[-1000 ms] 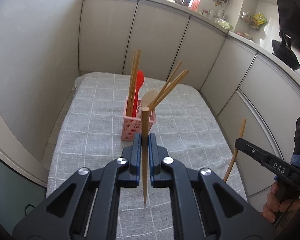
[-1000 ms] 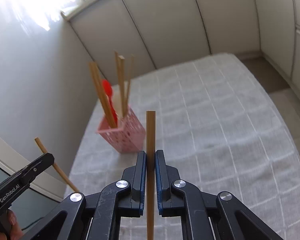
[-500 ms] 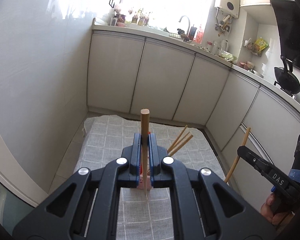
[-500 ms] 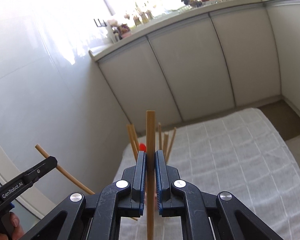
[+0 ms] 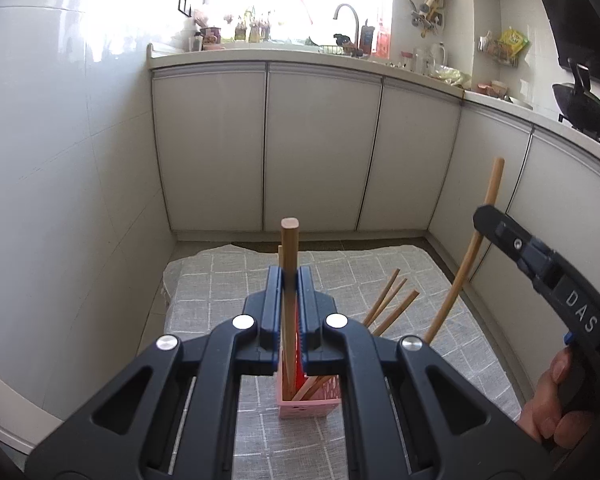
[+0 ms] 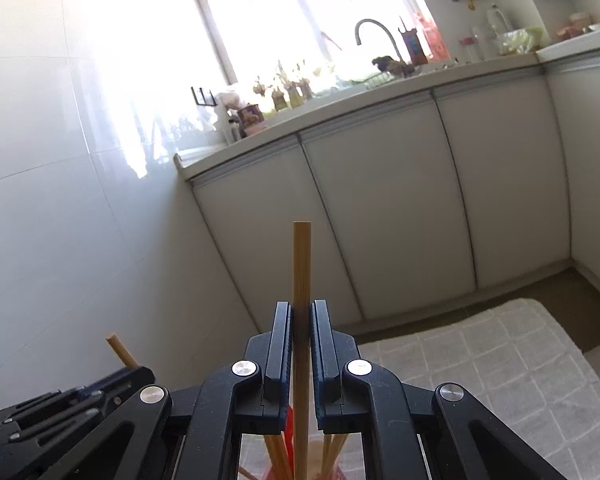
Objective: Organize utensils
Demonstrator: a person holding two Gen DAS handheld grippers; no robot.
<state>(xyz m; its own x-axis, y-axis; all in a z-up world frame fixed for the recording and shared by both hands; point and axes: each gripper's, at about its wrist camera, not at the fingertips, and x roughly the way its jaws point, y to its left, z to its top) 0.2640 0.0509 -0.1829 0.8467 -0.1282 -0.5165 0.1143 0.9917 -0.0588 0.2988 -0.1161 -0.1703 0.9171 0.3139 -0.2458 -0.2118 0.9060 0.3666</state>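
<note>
Left wrist view: 1 wooden chopstick (image 5: 289, 264), upright, clamped between the closed jaws of the left gripper (image 5: 289, 300), its lower end over the pink utensil holder (image 5: 309, 402). Holder stands on the grey checked cloth (image 5: 420, 280), containing several chopsticks (image 5: 388, 304) leaning right and a red utensil (image 5: 299, 364). Right gripper (image 5: 485, 216), far right, pinches a second chopstick (image 5: 466, 264); a hand (image 5: 548, 404) grips its handle.

Right wrist view: right gripper (image 6: 301, 336) closed on its upright chopstick (image 6: 301, 264). White cabinets (image 6: 380, 216) behind.
</note>
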